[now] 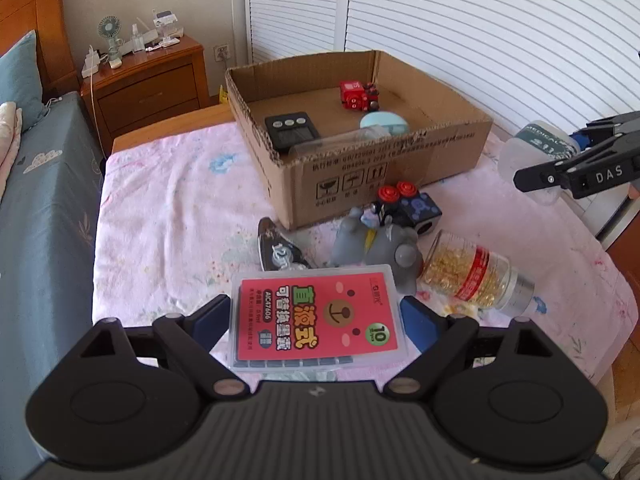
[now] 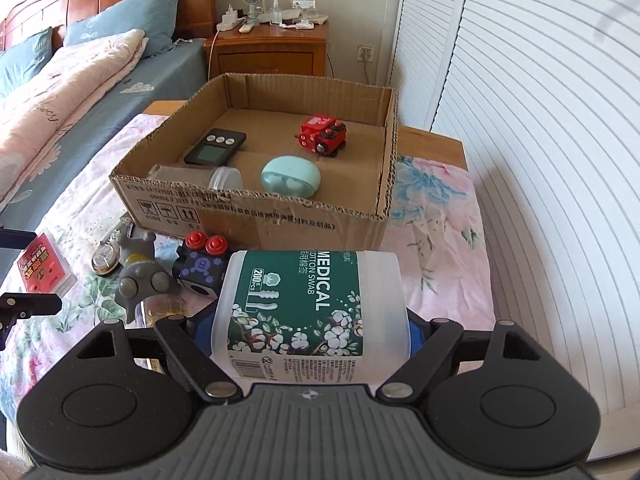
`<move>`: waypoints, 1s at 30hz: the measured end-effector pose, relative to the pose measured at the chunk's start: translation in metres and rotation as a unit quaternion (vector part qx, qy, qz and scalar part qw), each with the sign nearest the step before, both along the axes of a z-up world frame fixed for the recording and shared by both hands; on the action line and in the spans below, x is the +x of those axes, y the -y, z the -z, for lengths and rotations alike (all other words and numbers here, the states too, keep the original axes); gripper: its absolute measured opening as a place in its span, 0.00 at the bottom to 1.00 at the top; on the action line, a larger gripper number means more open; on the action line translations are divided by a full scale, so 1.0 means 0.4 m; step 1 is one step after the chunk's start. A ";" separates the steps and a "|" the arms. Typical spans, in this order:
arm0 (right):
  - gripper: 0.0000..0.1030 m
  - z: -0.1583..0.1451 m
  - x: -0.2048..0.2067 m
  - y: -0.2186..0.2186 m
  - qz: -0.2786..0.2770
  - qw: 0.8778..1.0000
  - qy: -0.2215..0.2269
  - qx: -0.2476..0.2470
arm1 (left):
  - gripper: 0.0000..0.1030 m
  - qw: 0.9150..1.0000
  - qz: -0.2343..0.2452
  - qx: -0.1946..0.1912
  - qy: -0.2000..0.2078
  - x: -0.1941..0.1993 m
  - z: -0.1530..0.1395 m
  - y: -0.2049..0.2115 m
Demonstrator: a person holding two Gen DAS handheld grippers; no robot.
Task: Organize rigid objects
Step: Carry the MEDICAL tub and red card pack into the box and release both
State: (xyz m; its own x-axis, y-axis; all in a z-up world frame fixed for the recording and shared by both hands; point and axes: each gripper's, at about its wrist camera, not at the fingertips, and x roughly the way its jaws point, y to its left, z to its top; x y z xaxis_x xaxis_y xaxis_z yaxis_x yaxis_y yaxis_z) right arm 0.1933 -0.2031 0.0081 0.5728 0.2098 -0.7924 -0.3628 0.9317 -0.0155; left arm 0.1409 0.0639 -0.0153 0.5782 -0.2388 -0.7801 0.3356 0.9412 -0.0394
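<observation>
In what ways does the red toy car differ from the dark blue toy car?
The red toy car sits inside the cardboard box, while the dark blue toy car lies outside on the pink floral sheet, just before the box's front wall. The red toy car stands alone; the dark blue toy car is crowded against a grey figure. Both are small, blocky toys with round red knobs.
</observation>
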 end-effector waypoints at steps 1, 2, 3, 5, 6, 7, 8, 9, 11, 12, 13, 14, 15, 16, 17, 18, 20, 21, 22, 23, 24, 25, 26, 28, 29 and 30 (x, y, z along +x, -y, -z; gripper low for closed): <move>0.84 -0.010 0.005 0.000 -0.003 1.000 0.004 0.001 | 0.87 1.000 0.003 -0.001 0.005 0.010 -0.016 0.002; 0.84 -0.019 0.009 -0.002 -0.006 1.000 0.008 0.002 | 0.87 1.000 0.007 -0.002 0.009 0.020 -0.031 0.003; 0.84 -0.029 0.016 -0.005 -0.010 1.000 0.013 0.004 | 0.87 1.000 0.010 -0.003 0.014 0.030 -0.047 0.006; 0.84 -0.046 0.032 -0.012 -0.016 1.000 0.019 0.008 | 0.87 1.000 0.019 -0.005 0.023 0.055 -0.076 0.015; 0.84 -0.054 0.039 -0.016 -0.019 1.000 0.023 0.010 | 0.87 0.999 0.024 -0.006 0.028 0.069 -0.089 0.020; 0.84 -0.060 0.046 -0.020 -0.022 0.999 0.026 0.012 | 0.87 0.999 0.028 -0.005 0.032 0.086 -0.100 0.027; 0.84 -0.067 0.056 -0.025 -0.026 0.999 0.030 0.013 | 0.87 0.999 0.031 -0.004 0.036 0.102 -0.108 0.034; 0.84 -0.072 0.065 -0.029 -0.028 0.999 0.033 0.015 | 0.87 0.999 0.033 -0.001 0.040 0.122 -0.117 0.043; 0.84 -0.082 0.089 -0.038 -0.032 0.999 0.036 0.018 | 0.87 0.998 0.038 0.007 0.048 0.159 -0.129 0.062; 0.84 -0.086 0.102 -0.040 -0.033 0.999 0.037 0.022 | 0.87 0.998 0.039 0.008 0.050 0.179 -0.134 0.069; 0.84 -0.089 0.115 -0.045 -0.034 0.998 0.038 0.024 | 0.87 0.998 0.039 0.006 0.050 0.202 -0.137 0.076; 0.84 -0.092 0.128 -0.048 -0.036 0.998 0.039 0.025 | 0.87 0.998 0.039 0.003 0.049 0.226 -0.140 0.083; 0.84 -0.094 0.143 -0.050 -0.036 0.998 0.042 0.026 | 0.87 0.998 0.038 0.001 0.047 0.251 -0.142 0.089; 0.84 -0.096 0.158 -0.053 -0.035 0.998 0.042 0.027 | 0.87 0.998 0.037 0.001 0.045 0.276 -0.142 0.096; 0.84 -0.097 0.173 -0.054 -0.036 0.998 0.042 0.028 | 0.87 0.998 0.035 0.003 0.045 0.301 -0.143 0.103; 0.84 -0.097 0.187 -0.054 -0.035 0.998 0.042 0.030 | 0.87 0.998 0.034 0.003 0.046 0.327 -0.141 0.109; 0.84 -0.097 0.213 -0.057 -0.035 0.998 0.042 0.032 | 0.87 0.999 0.032 0.004 0.044 0.373 -0.138 0.120; 0.84 -0.096 0.225 -0.058 -0.034 0.998 0.042 0.032 | 0.87 0.999 0.030 0.006 0.041 0.397 -0.135 0.126; 0.84 -0.094 0.237 -0.059 -0.033 0.998 0.040 0.031 | 0.87 0.999 0.026 0.007 0.039 0.419 -0.132 0.130; 0.84 -0.092 0.247 -0.059 -0.032 0.998 0.039 0.031 | 0.87 0.999 0.024 0.007 0.037 0.439 -0.129 0.134; 0.84 -0.089 0.258 -0.060 -0.031 0.998 0.036 0.032 | 0.87 0.999 0.023 0.005 0.034 0.459 -0.125 0.137; 0.84 -0.086 0.267 -0.060 -0.031 0.998 0.033 0.034 | 0.87 0.999 0.022 0.004 0.032 0.476 -0.120 0.140; 0.84 -0.082 0.276 -0.061 -0.030 0.998 0.031 0.035 | 0.87 0.999 0.022 0.005 0.028 0.496 -0.113 0.144; 0.84 -0.073 0.289 -0.062 -0.030 0.999 0.028 0.034 | 0.87 1.000 0.020 0.010 0.021 0.529 -0.098 0.154; 0.84 -0.068 0.296 -0.063 -0.029 0.999 0.027 0.033 | 0.87 1.000 0.020 0.012 0.017 0.543 -0.089 0.159; 0.84 -0.064 0.301 -0.064 -0.028 0.999 0.025 0.033 | 0.87 1.000 0.018 0.015 0.015 0.556 -0.080 0.163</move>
State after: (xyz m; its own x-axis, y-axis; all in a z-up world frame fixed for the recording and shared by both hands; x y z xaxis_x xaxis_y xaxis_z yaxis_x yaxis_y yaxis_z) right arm 0.3136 -0.1776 0.0335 0.5976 0.2935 -0.7461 -0.4152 0.9094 0.0252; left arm 0.3631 -0.0014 0.0168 0.5922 -0.2377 -0.7699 0.3704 0.9289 -0.0019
